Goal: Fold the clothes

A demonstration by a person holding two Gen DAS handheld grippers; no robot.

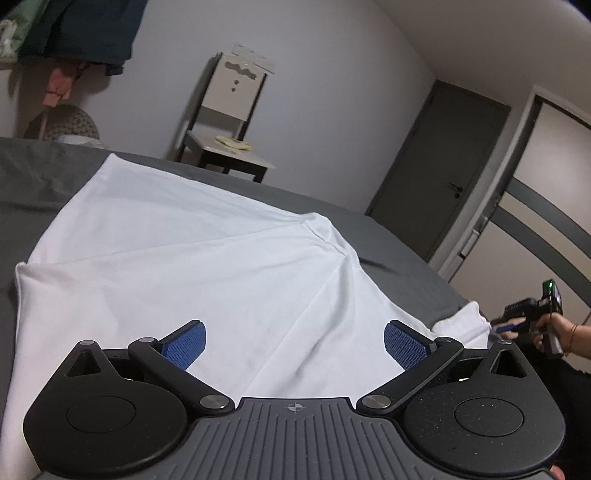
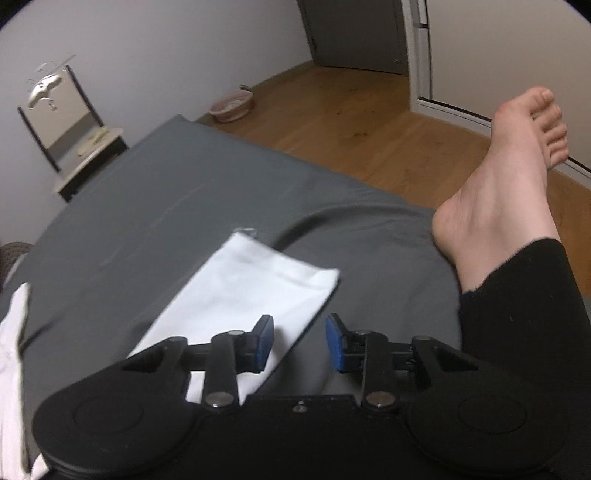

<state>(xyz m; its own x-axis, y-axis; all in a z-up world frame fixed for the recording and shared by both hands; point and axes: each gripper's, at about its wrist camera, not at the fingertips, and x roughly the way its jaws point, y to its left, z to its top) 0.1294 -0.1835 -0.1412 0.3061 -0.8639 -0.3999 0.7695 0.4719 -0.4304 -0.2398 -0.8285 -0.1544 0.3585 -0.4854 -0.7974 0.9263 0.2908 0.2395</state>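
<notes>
Jaws of the left gripper [image 1: 294, 341] stand wide apart with nothing between the blue pads [image 1: 186, 343], poised just above a white shirt [image 1: 192, 258]. The shirt lies spread on a grey bed [image 1: 33, 173], its cloth creased in ridges that run away from the gripper toward a raised fold near the far right edge. One sleeve [image 1: 463, 325] trails off to the right, and the right gripper [image 1: 511, 326] is at its end, held in a hand [image 1: 554, 328] with a thin bracelet at the wrist.

In the right wrist view the right gripper [image 2: 300, 341] has its jaws parted to a narrower gap, and they hold nothing. The sleeve [image 2: 251, 291] lies flat on the bed [image 2: 155, 206] just ahead, its near edge passing under the left finger [image 2: 264, 341]; whether the pad touches the cloth I cannot tell. More of the shirt bunches at the left edge of that view. To the right a leg [image 2: 528, 321] in black cloth rests on the bed, with a bare foot [image 2: 509, 166] raised beyond it.

Past the bed stands a chair [image 1: 232, 122] against the wall, clothes [image 1: 74, 33] hang at the upper left, and a grey door [image 1: 443, 173] is shut on the right. A bowl [image 2: 232, 107] sits on the wood floor [image 2: 369, 125].
</notes>
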